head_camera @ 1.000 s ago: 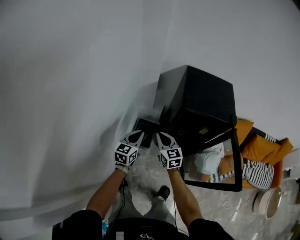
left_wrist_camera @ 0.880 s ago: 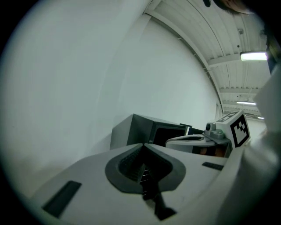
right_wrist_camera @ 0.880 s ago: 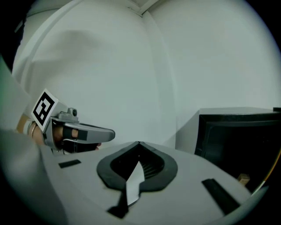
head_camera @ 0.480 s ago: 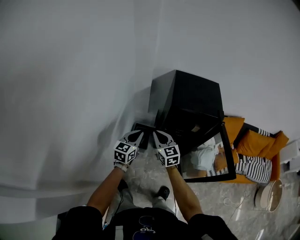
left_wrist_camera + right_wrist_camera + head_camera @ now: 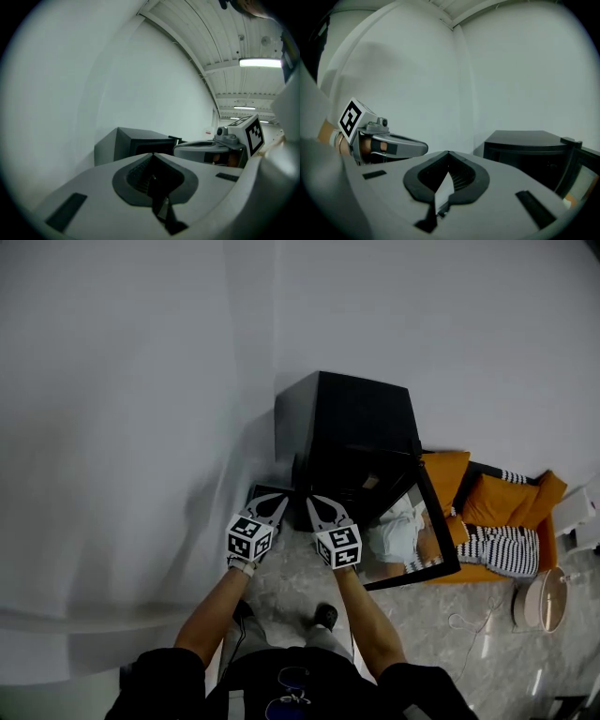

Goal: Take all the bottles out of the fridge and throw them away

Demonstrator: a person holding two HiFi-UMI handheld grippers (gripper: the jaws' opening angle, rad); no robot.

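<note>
A black mini fridge [image 5: 342, 423] stands on the floor against the white wall, its glass door [image 5: 422, 545] swung open to the right. Its inside is dark and no bottle shows in any view. My left gripper [image 5: 277, 499] and right gripper [image 5: 312, 502] are side by side in front of the fridge's left corner, both shut and empty. In the left gripper view the closed left gripper [image 5: 152, 154] points at the fridge [image 5: 136, 143], with the right gripper [image 5: 211, 149] beside it. In the right gripper view the closed right gripper [image 5: 448, 153] has the fridge [image 5: 529, 147] at its right and the left gripper [image 5: 391, 146] at its left.
A dark low object [image 5: 260, 494] sits on the floor left of the fridge, partly hidden by my grippers. Orange cushions with a striped cloth [image 5: 506, 531] lie right of the door. A round white item [image 5: 541, 601] and a cable lie on the marble floor [image 5: 441, 652].
Both grippers have risen together and stayed shut. In the head view the fridge and its open door have shifted left and up.
</note>
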